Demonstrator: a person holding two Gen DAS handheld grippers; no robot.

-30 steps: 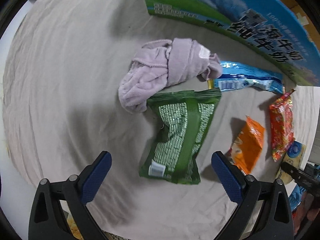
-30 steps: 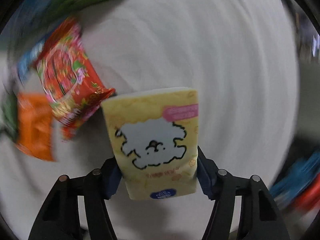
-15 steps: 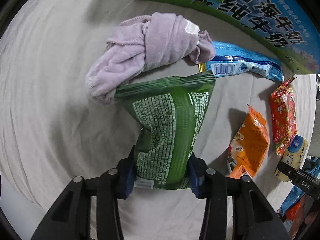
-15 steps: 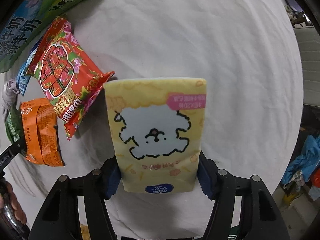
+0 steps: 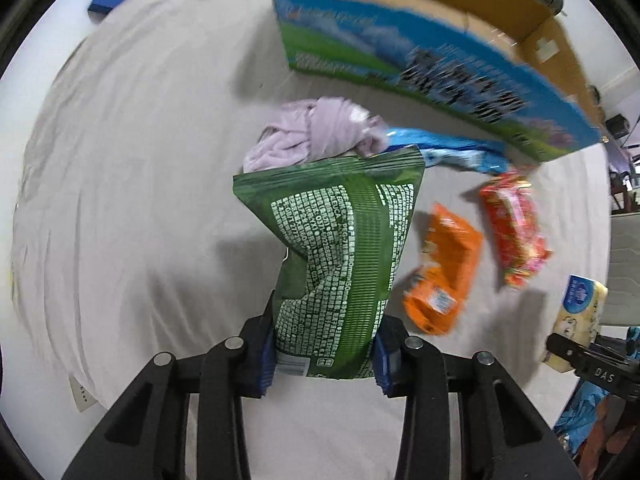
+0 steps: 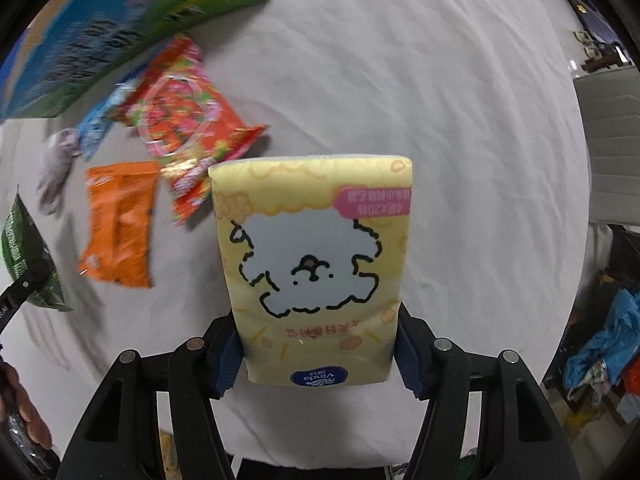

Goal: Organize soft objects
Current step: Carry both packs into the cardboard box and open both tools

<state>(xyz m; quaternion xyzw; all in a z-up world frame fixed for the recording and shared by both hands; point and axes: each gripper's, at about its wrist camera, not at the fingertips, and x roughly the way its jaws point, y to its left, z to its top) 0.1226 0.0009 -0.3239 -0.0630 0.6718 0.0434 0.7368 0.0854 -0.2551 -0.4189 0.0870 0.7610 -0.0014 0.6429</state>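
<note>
My left gripper (image 5: 324, 354) is shut on a green snack bag (image 5: 340, 248) and holds it above the cloth-covered table. My right gripper (image 6: 318, 356) is shut on a yellow tissue pack (image 6: 316, 272) with a white dog drawing, lifted off the table; it also shows in the left wrist view (image 5: 580, 320). On the table lie a lilac towel (image 5: 316, 132), a blue packet (image 5: 452, 152), an orange packet (image 5: 448, 268) and a red packet (image 5: 516, 228). The green bag also shows at the left edge of the right wrist view (image 6: 28, 256).
An open cardboard box (image 5: 432, 56) with blue and green print stands at the back of the table, also in the right wrist view (image 6: 104, 32). A pale cloth (image 5: 140, 200) covers the table. Blue fabric and clutter (image 6: 608, 344) lie beyond the table's right edge.
My left gripper closed on the green bag and lifted it off the table. My right gripper kept its hold on the tissue pack and rose with it.
</note>
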